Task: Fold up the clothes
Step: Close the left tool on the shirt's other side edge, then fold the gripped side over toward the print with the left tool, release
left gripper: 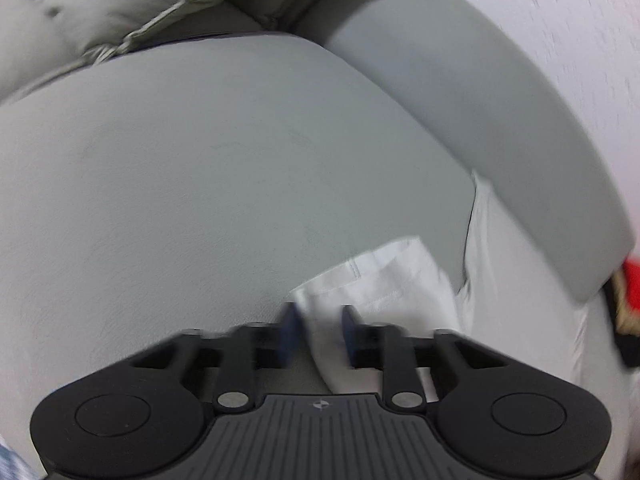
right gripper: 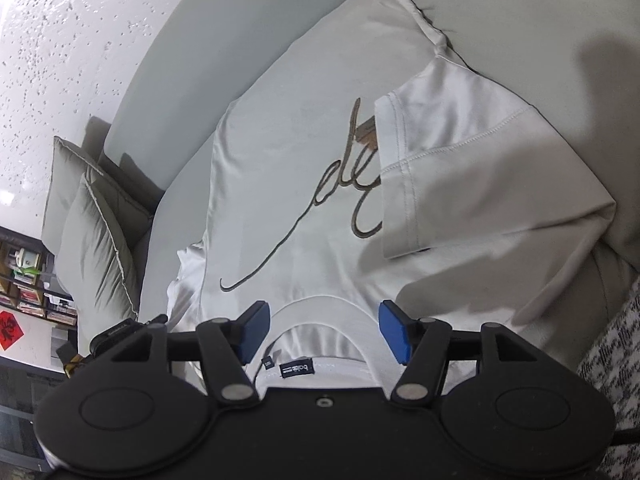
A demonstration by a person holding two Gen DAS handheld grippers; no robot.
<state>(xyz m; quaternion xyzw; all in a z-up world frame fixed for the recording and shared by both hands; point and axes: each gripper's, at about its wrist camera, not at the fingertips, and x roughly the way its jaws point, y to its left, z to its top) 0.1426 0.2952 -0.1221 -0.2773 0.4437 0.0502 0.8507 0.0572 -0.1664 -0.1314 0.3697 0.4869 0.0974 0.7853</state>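
A white T-shirt (right gripper: 304, 184) with a brown script print lies spread on a grey sofa seat (right gripper: 176, 184), collar and neck label (right gripper: 295, 369) nearest me. Its right sleeve (right gripper: 460, 168) is folded in over the chest. My right gripper (right gripper: 324, 330) hovers open over the collar, blue pads (right gripper: 256, 330) wide apart on either side of it. In the blurred left wrist view, the other sleeve (left gripper: 384, 280) runs between the narrowly spaced pads (left gripper: 289, 334) of my left gripper (left gripper: 320, 334), which looks shut on the cloth.
Grey-green cushions (right gripper: 96, 232) lean at the sofa's far end, also seen as a cushion (left gripper: 120, 12) in the left wrist view. A white textured wall (right gripper: 60, 40) rises behind the backrest (left gripper: 500, 128). A shelf (right gripper: 28, 280) with small items and a red paper (right gripper: 10, 330) stand beyond.
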